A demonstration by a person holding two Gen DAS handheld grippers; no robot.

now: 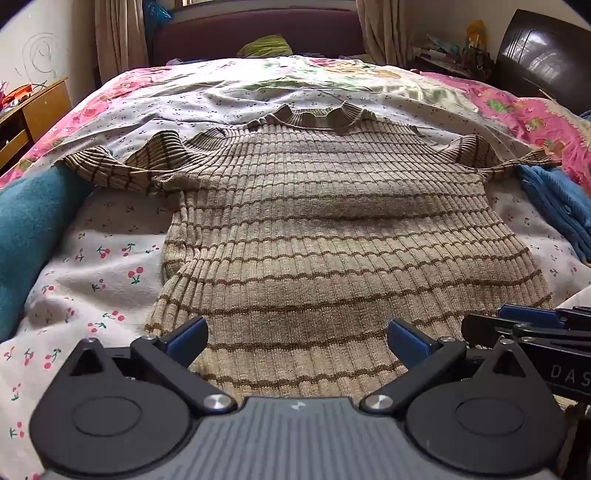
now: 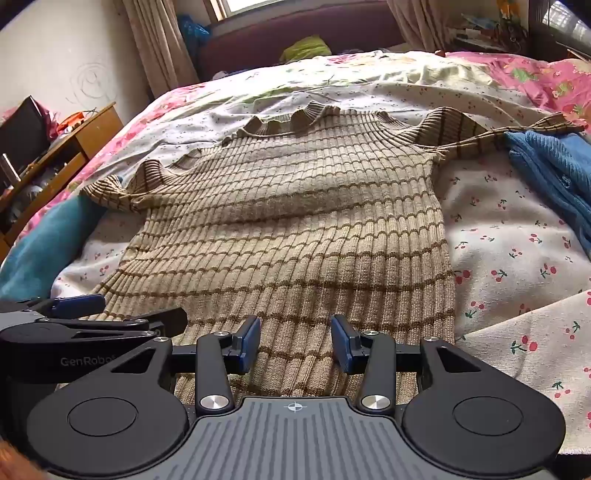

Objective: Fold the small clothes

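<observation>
Beige ribbed knit with thin brown stripes made up the sweater (image 1: 314, 229), which lay spread flat, hem nearest the cameras, on the cherry-print sheet (image 1: 110, 266) of the bed. Its ruffled collar (image 1: 314, 116) pointed toward the headboard (image 1: 258, 33); both short sleeves were spread outward, and a shallow ridge crossed the chest. The left sleeve end rested against a teal blanket (image 1: 33, 229); the right sleeve tip lay over a blue knitted garment (image 2: 554, 166). A pink floral quilt (image 1: 535, 114) bordered the sheet, with a green item (image 1: 264, 46) at the far end and a wooden cabinet (image 1: 40, 107) beside the bed. The left tool (image 1: 297, 341) stood over the hem with its jaws wide apart, gripping nothing. The right tool (image 2: 294, 341) was likewise over the hem, jaws parted and empty, close alongside the left.
</observation>
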